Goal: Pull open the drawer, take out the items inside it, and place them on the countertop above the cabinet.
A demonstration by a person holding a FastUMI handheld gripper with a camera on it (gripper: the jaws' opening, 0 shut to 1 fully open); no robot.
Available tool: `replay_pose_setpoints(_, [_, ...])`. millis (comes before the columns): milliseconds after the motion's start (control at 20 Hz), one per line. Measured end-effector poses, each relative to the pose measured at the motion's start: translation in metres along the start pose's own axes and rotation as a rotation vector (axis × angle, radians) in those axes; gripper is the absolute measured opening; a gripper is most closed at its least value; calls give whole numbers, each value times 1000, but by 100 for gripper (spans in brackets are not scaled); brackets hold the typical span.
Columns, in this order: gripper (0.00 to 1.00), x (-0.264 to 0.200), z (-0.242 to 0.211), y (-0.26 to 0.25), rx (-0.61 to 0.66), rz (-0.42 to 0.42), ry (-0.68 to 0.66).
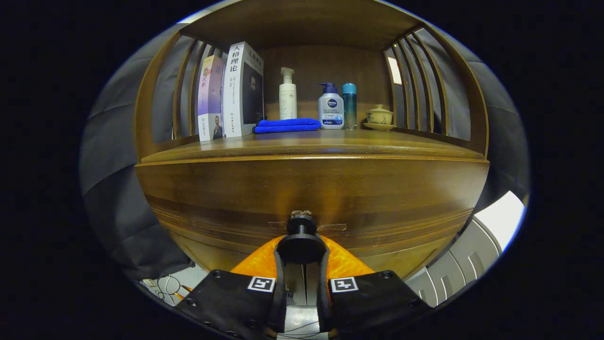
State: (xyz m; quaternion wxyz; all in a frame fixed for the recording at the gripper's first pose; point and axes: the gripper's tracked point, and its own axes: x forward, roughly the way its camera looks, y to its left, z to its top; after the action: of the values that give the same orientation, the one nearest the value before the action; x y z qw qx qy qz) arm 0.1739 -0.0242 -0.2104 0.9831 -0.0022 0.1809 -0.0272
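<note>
On the drawer front, the claw clamps the knob — fingertips hidden behind it.

Much of the drawer and the grip is out of sight here.
The gripper has its fingers on either side of the round knob, but the disc covers the fingertips, so whether both press on it cannot be told. The drawer front shows no gap, and its lower edge is cut off beside the fingers; nothing inside is visible. Up on the countertop, the two books hide the far-left corner, the blue cloth covers the white pump bottle's base, and the far-right lidded cup is too small for detail.
</note>
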Motion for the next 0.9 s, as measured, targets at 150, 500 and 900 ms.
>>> replay_pose_setpoints(150, [29,-9,-3,0,-10,-1,0])
replay_pose_setpoints(500, [28,-43,-16,-3,-22,-8,0])
replay_pose_setpoints(900, [28,-84,-33,-4,-37,5,2])
